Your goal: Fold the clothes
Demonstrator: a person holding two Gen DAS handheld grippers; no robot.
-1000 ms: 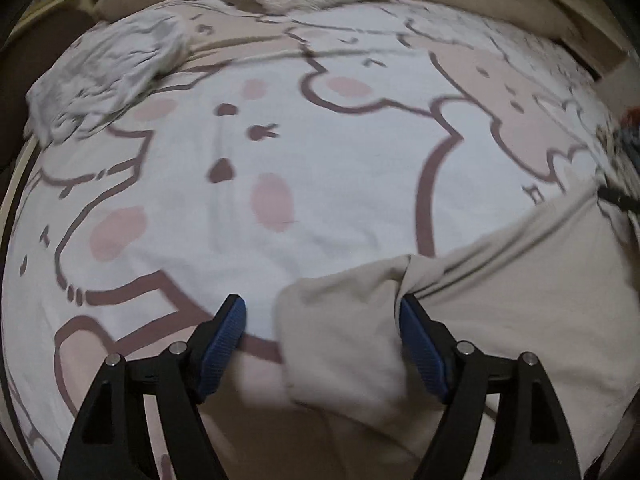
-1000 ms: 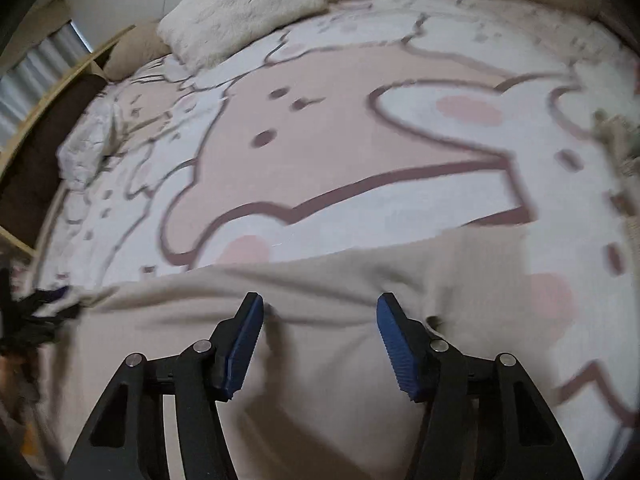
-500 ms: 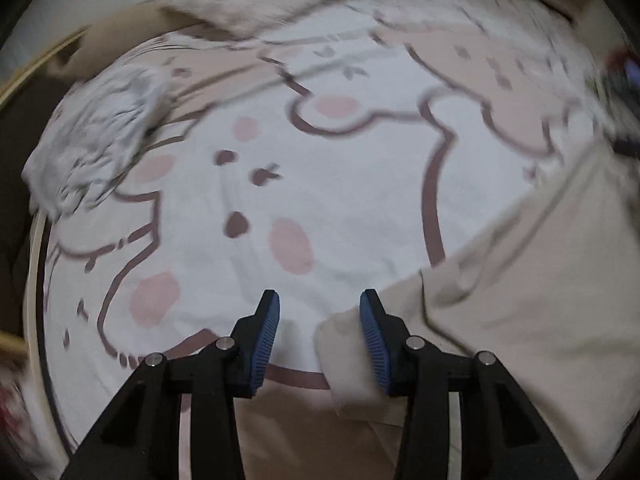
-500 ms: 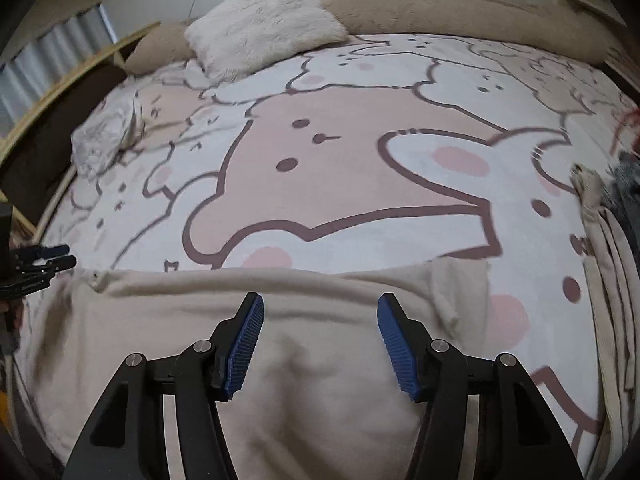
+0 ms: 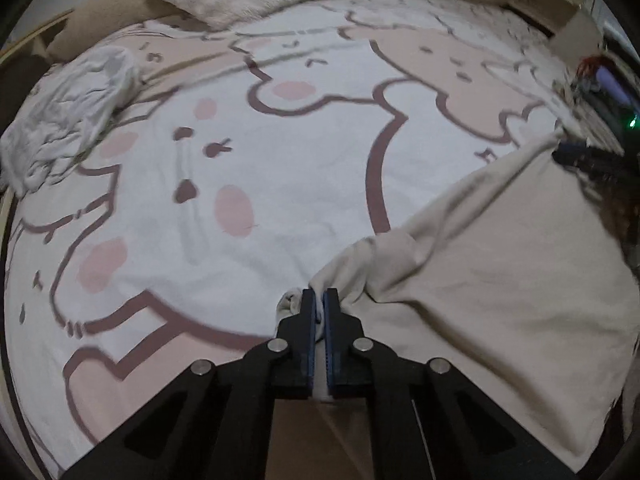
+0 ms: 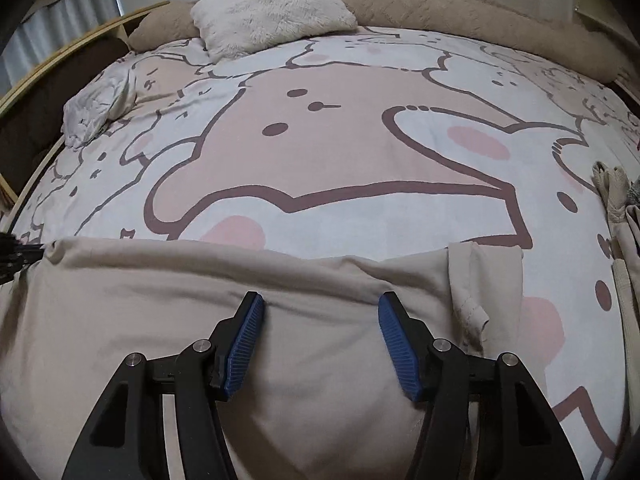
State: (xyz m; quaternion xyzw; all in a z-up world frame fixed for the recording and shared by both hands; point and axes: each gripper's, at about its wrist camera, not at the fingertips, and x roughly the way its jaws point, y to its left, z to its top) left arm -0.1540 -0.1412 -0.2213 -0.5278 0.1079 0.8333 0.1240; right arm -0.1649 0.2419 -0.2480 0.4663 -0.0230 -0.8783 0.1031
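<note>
One bed, under one cartoon-animal cover. One beige garment spread across the near side. One crumpled white garment at the far left edge. One fluffy white pillow at the head, in front of one long tan bolster. One more heap of beige cloth at the right edge, number of pieces not clear. Two grippers: left gripper, right gripper, two blue-padded jaws on each.

The garment between the jaws was plain beige. Beyond the jaws, the bedsheet was white and pink with brown cartoon outlines. The pads were blue.
</note>
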